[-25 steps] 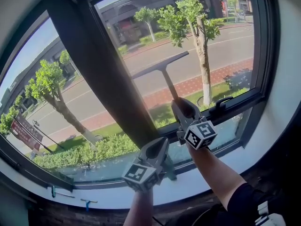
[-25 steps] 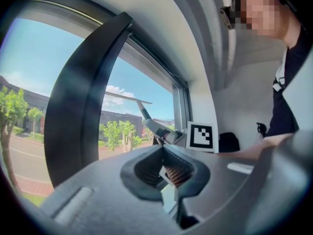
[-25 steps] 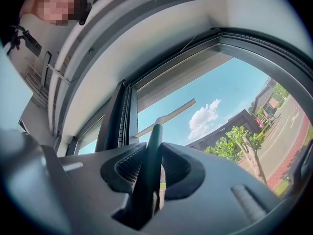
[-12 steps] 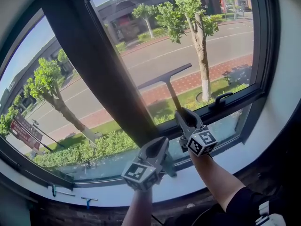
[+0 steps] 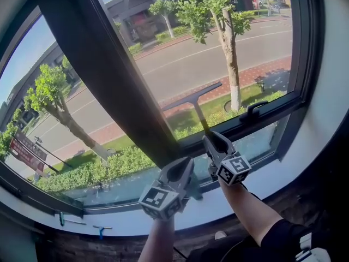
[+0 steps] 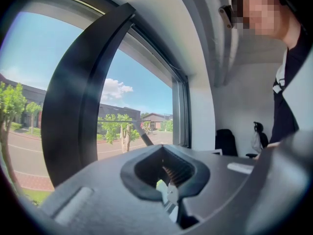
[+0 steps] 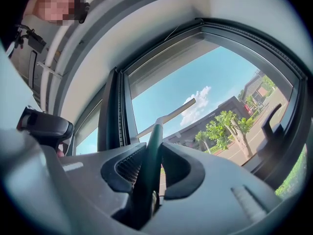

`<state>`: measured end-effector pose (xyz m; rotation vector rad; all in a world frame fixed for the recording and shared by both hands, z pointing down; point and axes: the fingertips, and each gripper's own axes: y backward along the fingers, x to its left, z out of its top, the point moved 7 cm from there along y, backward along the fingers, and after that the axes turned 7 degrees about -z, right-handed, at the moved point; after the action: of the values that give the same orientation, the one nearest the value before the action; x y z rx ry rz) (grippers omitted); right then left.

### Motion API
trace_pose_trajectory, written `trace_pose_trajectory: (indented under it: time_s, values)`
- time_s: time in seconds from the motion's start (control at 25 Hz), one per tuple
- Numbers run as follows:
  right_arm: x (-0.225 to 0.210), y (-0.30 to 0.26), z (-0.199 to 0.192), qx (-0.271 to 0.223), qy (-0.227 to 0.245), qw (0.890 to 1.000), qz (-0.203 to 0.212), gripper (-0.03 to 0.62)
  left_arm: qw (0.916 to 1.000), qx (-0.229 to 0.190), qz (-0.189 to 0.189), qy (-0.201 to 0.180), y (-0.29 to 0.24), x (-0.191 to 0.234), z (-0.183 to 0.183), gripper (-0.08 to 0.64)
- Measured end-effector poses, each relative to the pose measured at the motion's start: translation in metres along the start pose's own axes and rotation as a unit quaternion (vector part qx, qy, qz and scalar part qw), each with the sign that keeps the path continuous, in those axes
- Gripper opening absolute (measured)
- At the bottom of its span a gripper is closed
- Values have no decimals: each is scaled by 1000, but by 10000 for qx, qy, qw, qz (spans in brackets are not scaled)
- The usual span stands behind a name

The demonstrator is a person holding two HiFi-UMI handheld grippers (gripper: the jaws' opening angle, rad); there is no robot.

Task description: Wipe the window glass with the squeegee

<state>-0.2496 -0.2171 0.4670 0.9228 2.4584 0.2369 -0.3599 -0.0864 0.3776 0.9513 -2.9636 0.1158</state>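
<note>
The squeegee (image 5: 192, 96) has a thin dark blade set aslant on the right window pane (image 5: 229, 42), low on the glass. Its dark green handle (image 5: 204, 120) runs down into my right gripper (image 5: 214, 138), which is shut on it. In the right gripper view the handle (image 7: 152, 148) stands between the jaws and the blade (image 7: 172, 114) crosses the sky. My left gripper (image 5: 181, 171) hangs lower left, in front of the bottom pane, shut with nothing in it. The left gripper view shows its jaws closed (image 6: 165, 165), with the squeegee (image 6: 145, 138) beyond.
A wide dark mullion (image 5: 109, 86) splits the window. A black window handle (image 5: 254, 111) sticks out of the bottom rail just right of the squeegee. The white sill (image 5: 218, 203) lies below, with small teal hooks (image 5: 100, 233) at its left. A person's arms reach up from the bottom edge.
The right gripper has drawn the squeegee down the pane, from mid-glass to near the bottom rail. The left gripper has hardly moved.
</note>
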Motion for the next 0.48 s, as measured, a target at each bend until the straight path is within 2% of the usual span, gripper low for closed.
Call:
trace_pose_trajectory:
  time_s: [0.12, 0.28, 0.48]
  values:
    - [-5, 8, -11, 131, -14, 9999, -72, 100, 9998, 29, -178, -30, 0, 5, -14, 3]
    - [-14, 19, -29, 318, -85, 9993, -195, 100, 9999, 96, -44, 65, -4, 1, -8, 3]
    - [-18, 26, -41, 433, -105, 9986, -271, 100, 9998, 131, -51, 109, -4, 1, -8, 3]
